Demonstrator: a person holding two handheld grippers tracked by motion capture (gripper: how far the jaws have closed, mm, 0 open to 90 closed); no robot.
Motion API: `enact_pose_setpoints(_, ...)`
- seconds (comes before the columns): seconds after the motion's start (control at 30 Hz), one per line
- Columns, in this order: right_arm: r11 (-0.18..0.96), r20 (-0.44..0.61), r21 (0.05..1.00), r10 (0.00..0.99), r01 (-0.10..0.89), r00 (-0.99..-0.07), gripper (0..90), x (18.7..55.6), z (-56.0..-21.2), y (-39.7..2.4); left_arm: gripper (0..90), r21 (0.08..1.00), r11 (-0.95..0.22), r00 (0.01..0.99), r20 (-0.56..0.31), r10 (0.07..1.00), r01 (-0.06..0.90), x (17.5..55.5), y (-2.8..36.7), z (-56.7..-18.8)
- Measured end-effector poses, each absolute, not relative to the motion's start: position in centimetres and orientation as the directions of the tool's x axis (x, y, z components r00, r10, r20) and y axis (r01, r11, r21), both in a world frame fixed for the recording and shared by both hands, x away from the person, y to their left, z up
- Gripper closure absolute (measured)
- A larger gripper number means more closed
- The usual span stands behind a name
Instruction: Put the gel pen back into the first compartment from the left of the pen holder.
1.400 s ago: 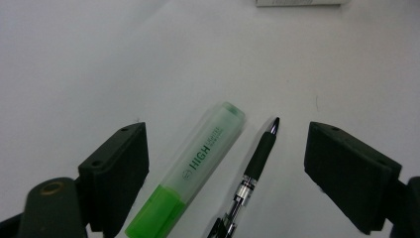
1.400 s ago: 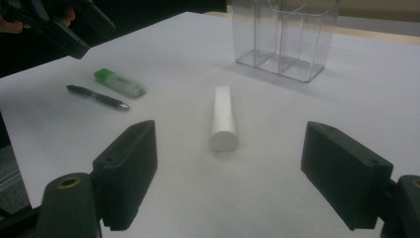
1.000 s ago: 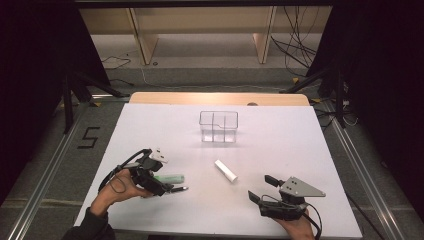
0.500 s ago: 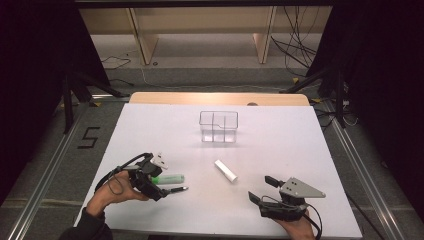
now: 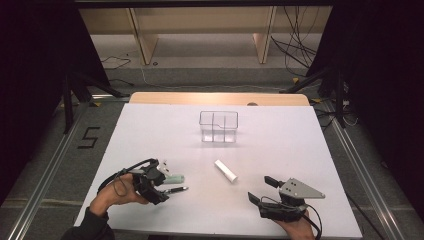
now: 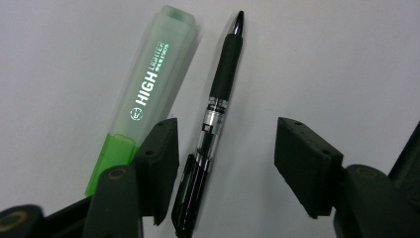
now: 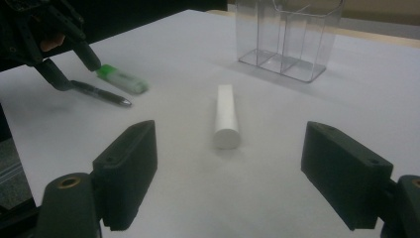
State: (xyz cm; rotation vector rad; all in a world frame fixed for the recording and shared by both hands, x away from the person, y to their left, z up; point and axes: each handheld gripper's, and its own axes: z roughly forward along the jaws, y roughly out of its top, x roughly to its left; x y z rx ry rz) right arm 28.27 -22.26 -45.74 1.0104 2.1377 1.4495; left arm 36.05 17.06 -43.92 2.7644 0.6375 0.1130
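At the near left of the white counter [image 5: 310, 150] the left gripper [image 6: 225, 148] stands over a black pen [image 6: 213, 124]. Its jaws have just been closing, and the pen's clip end lies between them — one pad close beside the barrel, the other well clear, so nothing is pinched yet. Just beside the pen, outside the jaws, lies a green highlighter [image 6: 148, 94], nearly parallel to it. At the near right the right gripper [image 7: 230, 178] rests low with its jaws wide and nothing in them, aimed at a white cylinder [image 7: 226, 116] lying near the middle of the counter. Farther back stands a clear organizer [image 5: 219, 126] with dividers, its compartments holding nothing.

By my reading the work is barely begun: pen, highlighter and cylinder all lie on the counter, none is lifted, and the first grasp — the pen — is only forming.

The left gripper view shows the lettering on the highlighter and the gap between pad and pen, which the high view is too small to give. The right gripper view shows the cylinder's flat end facing the jaws. The high view alone lays out both hands and the organizer together.
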Motion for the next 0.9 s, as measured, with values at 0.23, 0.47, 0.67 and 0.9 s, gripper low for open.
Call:
enact_pose_setpoints(0.23,0.220,0.089,0.909,0.728,0.354,-0.680,22.9,28.3,-45.8,-22.2,51.3,0.283,-0.868,0.904,0.006,0.427,0.408,36.4,16.6,-44.5)
enact_pose_setpoints(0.47,0.222,0.090,0.908,0.727,0.356,-0.681,22.9,28.3,-45.8,-22.1,56.5,0.259,-0.884,0.916,-0.005,0.401,0.389,36.9,16.5,-45.3)
enact_pose_setpoints(0.67,0.225,0.089,0.907,0.724,0.356,-0.684,22.9,28.3,-45.8,-22.1,60.3,0.256,-0.888,0.920,-0.011,0.393,0.382,37.2,16.2,-45.4)
enact_pose_setpoints(0.9,0.226,0.089,0.906,0.723,0.357,-0.685,22.9,28.3,-45.8,-22.1,63.7,0.226,-0.899,0.924,-0.022,0.381,0.375,37.7,16.1,-45.9)
